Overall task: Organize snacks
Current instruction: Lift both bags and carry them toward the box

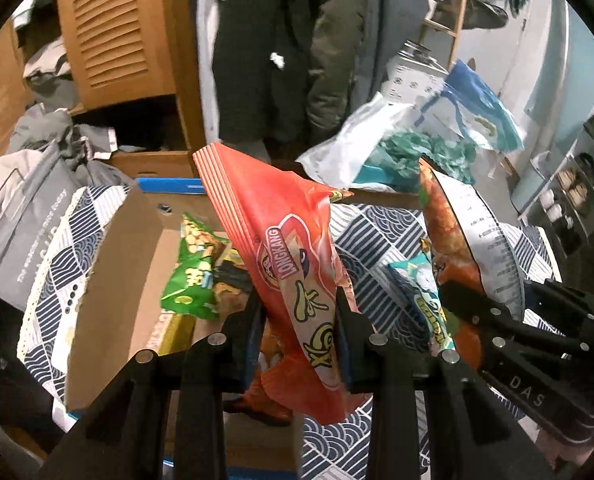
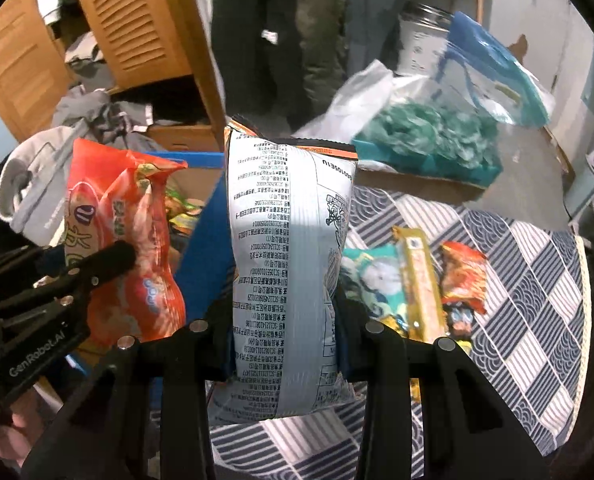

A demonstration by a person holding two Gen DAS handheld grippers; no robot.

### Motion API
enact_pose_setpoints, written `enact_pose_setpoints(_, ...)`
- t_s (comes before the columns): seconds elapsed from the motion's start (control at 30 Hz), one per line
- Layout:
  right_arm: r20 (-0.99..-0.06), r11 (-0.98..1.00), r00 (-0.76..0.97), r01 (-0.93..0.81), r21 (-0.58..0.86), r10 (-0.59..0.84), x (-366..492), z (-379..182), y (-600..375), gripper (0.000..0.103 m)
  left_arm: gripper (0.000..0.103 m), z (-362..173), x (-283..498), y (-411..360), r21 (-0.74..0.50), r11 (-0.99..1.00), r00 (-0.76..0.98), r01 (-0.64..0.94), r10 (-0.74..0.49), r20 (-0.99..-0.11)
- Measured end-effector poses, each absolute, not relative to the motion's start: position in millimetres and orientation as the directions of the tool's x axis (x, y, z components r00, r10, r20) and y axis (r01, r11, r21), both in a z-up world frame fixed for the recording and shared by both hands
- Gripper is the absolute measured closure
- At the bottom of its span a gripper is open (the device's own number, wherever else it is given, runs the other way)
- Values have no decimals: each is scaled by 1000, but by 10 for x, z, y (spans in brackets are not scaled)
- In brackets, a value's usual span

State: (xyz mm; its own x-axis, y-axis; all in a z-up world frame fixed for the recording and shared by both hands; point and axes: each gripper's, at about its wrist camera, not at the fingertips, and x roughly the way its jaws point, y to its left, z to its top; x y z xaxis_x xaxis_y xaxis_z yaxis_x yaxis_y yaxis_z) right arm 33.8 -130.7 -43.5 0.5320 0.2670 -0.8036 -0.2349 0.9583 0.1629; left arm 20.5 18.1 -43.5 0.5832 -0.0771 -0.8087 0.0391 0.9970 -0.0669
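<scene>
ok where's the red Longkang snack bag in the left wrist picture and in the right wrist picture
Left wrist view: the red Longkang bag stands at centre, pinched between the left gripper jaws, above the cardboard box.
Right wrist view: the same bag is at the left edge, with the left gripper shut on it.
Shared landmark: the teal snack packet lying on the patterned cloth.

red snack bag: glossy plastic film, crinkled; silver-backed bag: shiny foil-like film; box: matt brown cardboard; bedspread: woven cloth, matt; louvred door: wood; both grippers: matt black plastic, bare metal pins
</scene>
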Motion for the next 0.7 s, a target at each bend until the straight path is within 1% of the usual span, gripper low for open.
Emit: enact_pose_setpoints(0.7, -813, 913, 467, -368, 179, 347, 523, -477, -342, 67, 71, -576, 214, 1044, -86, 990, 569, -113, -6, -823)
